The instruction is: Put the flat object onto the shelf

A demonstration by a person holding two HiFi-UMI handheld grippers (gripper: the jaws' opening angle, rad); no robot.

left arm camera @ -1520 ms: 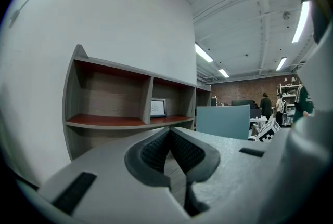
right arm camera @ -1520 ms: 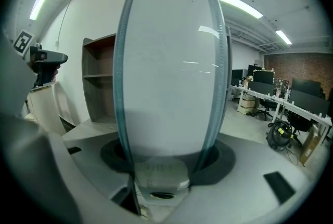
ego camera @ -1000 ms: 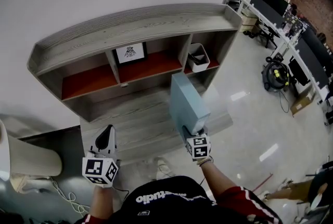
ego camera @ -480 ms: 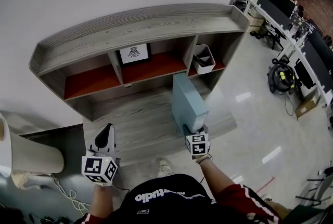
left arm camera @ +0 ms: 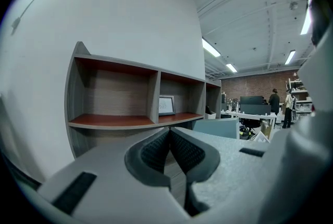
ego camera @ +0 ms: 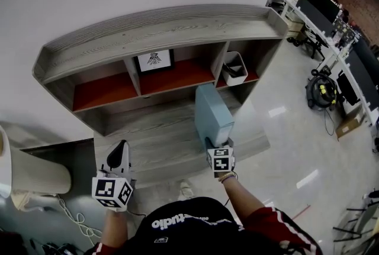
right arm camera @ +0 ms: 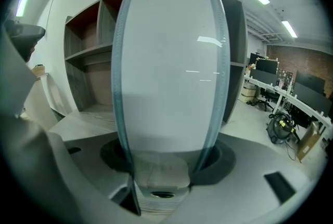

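Note:
A pale blue-grey flat file box (ego camera: 211,116) stands on edge, held out over the grey lower ledge of the wooden shelf unit (ego camera: 160,26). My right gripper (ego camera: 217,148) is shut on the box's near end. In the right gripper view the file box (right arm camera: 170,62) fills the middle, its spine clamped between the jaws (right arm camera: 161,166). My left gripper (ego camera: 120,156) hovers over the ledge's left front with its jaws closed together and nothing in them. In the left gripper view the left gripper's pads (left arm camera: 169,151) touch, and the file box (left arm camera: 218,128) shows behind them.
The shelf has red-floored compartments (ego camera: 100,90); the middle one holds a framed picture (ego camera: 154,60), the right one a white bin (ego camera: 234,68). A beige round object (ego camera: 29,174) stands at left. Desks with monitors (ego camera: 349,52) and a bag (ego camera: 323,89) lie far right.
The right gripper and the file box have shifted slightly left and toward the shelf. The left gripper has stayed in place.

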